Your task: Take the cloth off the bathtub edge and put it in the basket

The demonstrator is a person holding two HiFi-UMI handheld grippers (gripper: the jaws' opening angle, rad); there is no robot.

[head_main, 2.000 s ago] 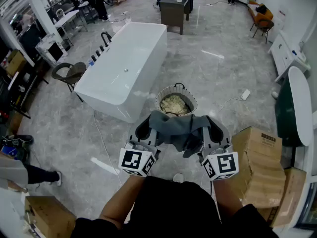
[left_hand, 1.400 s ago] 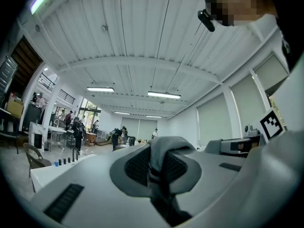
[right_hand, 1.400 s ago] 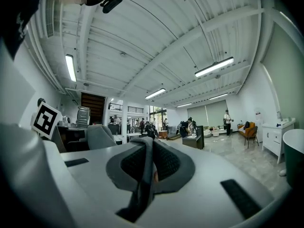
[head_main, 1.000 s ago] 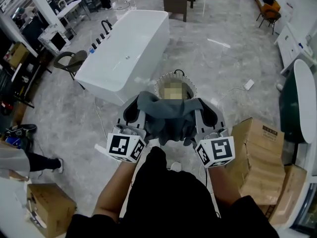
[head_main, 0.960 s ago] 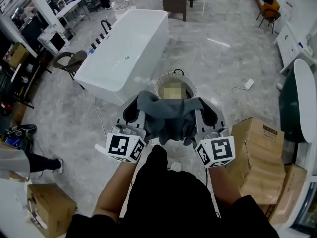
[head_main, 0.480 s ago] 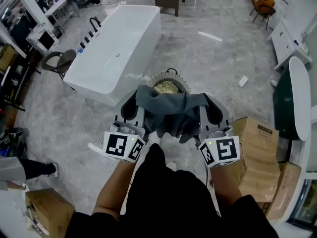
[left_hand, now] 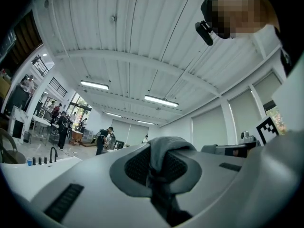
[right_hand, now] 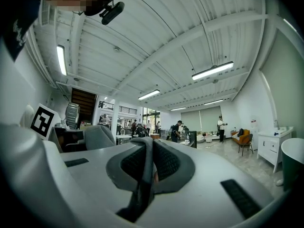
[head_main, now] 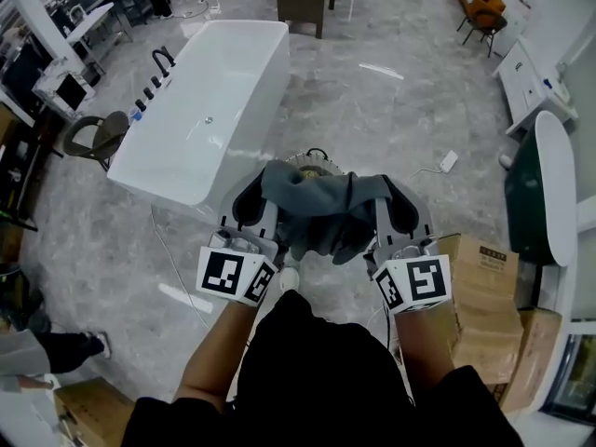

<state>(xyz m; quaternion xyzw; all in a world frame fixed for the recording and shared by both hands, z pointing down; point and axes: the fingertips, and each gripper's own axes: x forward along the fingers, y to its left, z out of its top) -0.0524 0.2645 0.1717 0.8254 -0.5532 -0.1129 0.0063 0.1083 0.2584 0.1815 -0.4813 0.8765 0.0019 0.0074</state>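
A grey cloth (head_main: 321,210) hangs stretched between my two grippers in the head view. My left gripper (head_main: 265,189) is shut on its left end, where the cloth (left_hand: 161,153) bulges over the pinched pads. My right gripper (head_main: 384,194) is shut on the right end, with a thin fold of cloth (right_hand: 145,175) clamped between its pads. Just beyond and below the cloth, the round basket (head_main: 310,160) shows only its far rim and handle; the rest is hidden by the cloth. The white bathtub (head_main: 205,105) stands to the upper left.
Cardboard boxes (head_main: 484,291) are stacked at my right, next to a dark green tub (head_main: 535,194). A chair (head_main: 93,138) stands left of the bathtub. A cable and power strip (head_main: 447,161) lie on the floor to the right of the basket. Another box (head_main: 88,408) sits at lower left.
I have walked toward the basket with the cloth held between both grippers. The basket has slid under the cloth and is now mostly hidden. Both grips are unchanged.
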